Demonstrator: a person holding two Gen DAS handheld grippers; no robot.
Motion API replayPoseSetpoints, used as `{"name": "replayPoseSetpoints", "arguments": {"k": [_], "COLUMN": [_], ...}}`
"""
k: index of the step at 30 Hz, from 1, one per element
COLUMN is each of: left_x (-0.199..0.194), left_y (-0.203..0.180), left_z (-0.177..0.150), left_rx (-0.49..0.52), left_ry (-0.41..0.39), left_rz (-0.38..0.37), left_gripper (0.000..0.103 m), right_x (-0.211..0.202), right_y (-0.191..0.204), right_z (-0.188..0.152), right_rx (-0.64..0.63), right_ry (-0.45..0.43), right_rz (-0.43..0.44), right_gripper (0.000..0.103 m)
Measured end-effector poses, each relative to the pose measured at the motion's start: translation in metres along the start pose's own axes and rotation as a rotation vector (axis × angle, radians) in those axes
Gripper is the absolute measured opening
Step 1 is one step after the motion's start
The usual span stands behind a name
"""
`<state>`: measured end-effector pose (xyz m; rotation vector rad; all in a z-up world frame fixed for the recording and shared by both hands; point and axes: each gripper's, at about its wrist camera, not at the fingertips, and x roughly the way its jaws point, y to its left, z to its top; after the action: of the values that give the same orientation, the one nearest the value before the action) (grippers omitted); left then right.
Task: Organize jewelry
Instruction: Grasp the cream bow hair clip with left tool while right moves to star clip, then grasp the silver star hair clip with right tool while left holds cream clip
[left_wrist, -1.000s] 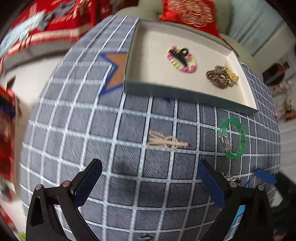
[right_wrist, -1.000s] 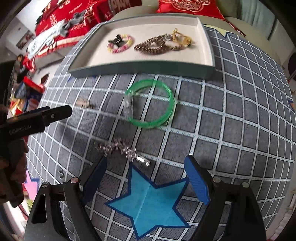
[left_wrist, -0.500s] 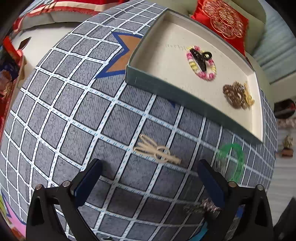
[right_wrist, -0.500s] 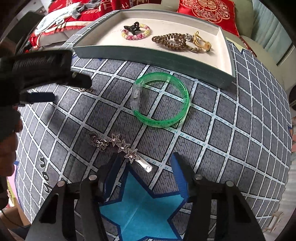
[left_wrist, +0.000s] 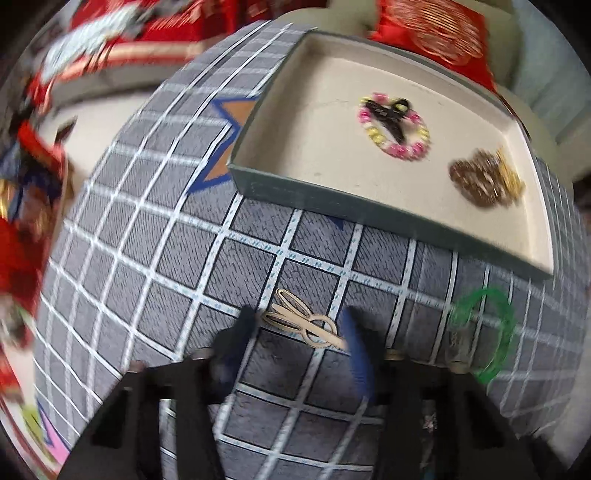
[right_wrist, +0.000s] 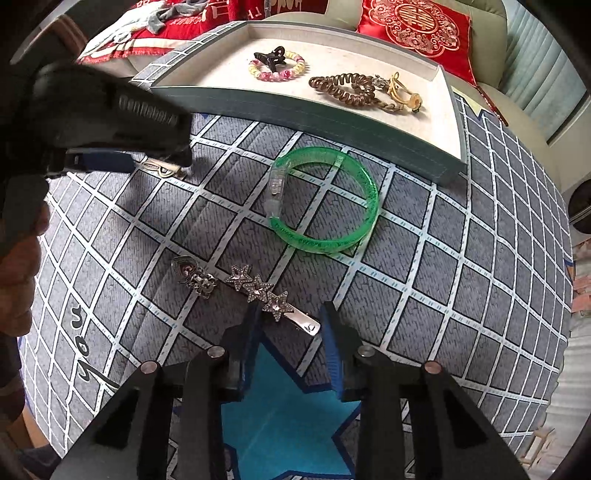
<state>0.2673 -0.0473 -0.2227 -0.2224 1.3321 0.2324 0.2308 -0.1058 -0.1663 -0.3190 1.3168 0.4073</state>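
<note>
Nearest us, our right claw (right_wrist: 290, 325) pointed steeply down at the silver star hair clip (right_wrist: 273, 304) on the worktop (right_wrist: 461, 295), its jaws closing with the clip's plain end between them; the pads (right_wrist: 255, 328) did not look pressed on it yet. We judged that end gave flatter metal to pinch than the stars. Just beside the clip lay a small heart charm (right_wrist: 190, 273).

Our left claw (left_wrist: 299, 332) straddled the gold scissor-shaped clip (left_wrist: 303, 321), jaws closing too, pads at its two ends but, through the blur, not clearly gripping. Both claws came from above, likely because such thin pieces lie flat on the cloth.

Further out the green bangle (right_wrist: 325, 201) waited untouched. Beyond it the tray (right_wrist: 306, 114) already held a beaded bracelet (right_wrist: 277, 68) with a black claw clip (right_wrist: 271, 57) across it, a brown coil tie (right_wrist: 343, 88) and a gold piece (right_wrist: 402, 96), so we read the tray as where the rest should go.
</note>
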Motion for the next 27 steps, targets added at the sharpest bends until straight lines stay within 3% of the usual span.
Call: {"name": "replayPoseSetpoints", "arguments": {"k": [5, 9, 14, 22, 24, 27], "left_x": [-0.006, -0.012, -0.018, -0.030, -0.035, -0.043], "left_y": [-0.007, 0.003, 0.027, 0.051, 0.054, 0.058], "left_z": [-0.021, -0.040, -0.049, -0.062, -0.065, -0.061], "left_rx": [0.165, 0.246, 0.247, 0.266, 0.266, 0.271], "left_ry": [-0.064, -0.088, -0.073, -0.072, -0.077, -0.089], "left_rz": [-0.054, -0.104, -0.177, -0.185, -0.189, -0.192], "left_gripper": [0.035, 0.034, 0.034, 0.034, 0.034, 0.034], "right_x": [-0.005, -0.013, -0.018, -0.027, -0.030, -0.035], "right_y": [0.009, 0.016, 0.011, -0.013, -0.018, -0.023], "right_z": [-0.008, -0.022, -0.032, -0.041, -0.044, -0.048], "right_rx": [0.032, 0.085, 0.164, 0.308, 0.338, 0.383], "right_ry": [0.005, 0.012, 0.020, 0.016, 0.017, 0.019], "right_rz": [0.020, 0.047, 0.087, 0.170, 0.189, 0.209], "right_gripper": [0.035, 0.035, 0.035, 0.034, 0.021, 0.018]}}
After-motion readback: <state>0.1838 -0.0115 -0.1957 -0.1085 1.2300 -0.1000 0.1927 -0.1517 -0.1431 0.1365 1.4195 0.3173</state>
